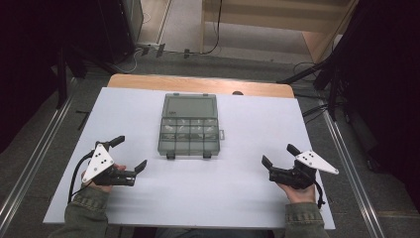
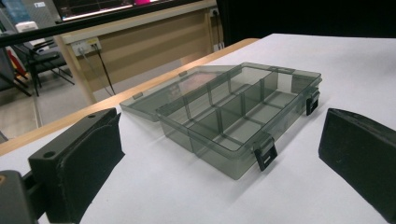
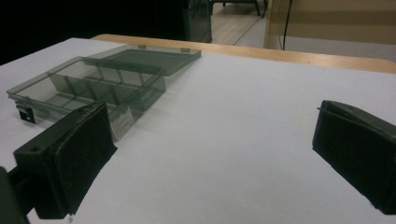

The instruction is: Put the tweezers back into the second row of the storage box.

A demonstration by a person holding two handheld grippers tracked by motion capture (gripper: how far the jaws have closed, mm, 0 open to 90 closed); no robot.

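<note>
A smoky clear plastic organiser box (image 1: pixel 189 131) lies open in the middle of the white table, its lid (image 1: pixel 190 105) folded flat toward the far side. Its compartments (image 2: pixel 233 116) look empty, and two dark latches (image 2: pixel 265 154) hang on the near wall. My left gripper (image 1: pixel 130 154) rests near the front left, open, jaws wide with nothing between them. My right gripper (image 1: pixel 280 154) sits at the front right, also open and holding nothing. The box (image 3: pixel 88 88) lies to the left in the right gripper view, with a small white label (image 3: pixel 122 123) on its side wall.
The white tabletop (image 1: pixel 247 198) has a bare wooden strip (image 1: pixel 198 84) along its far edge. Dark stands and cables sit on the floor around the table. A wooden cabinet (image 1: pixel 277 20) stands beyond it.
</note>
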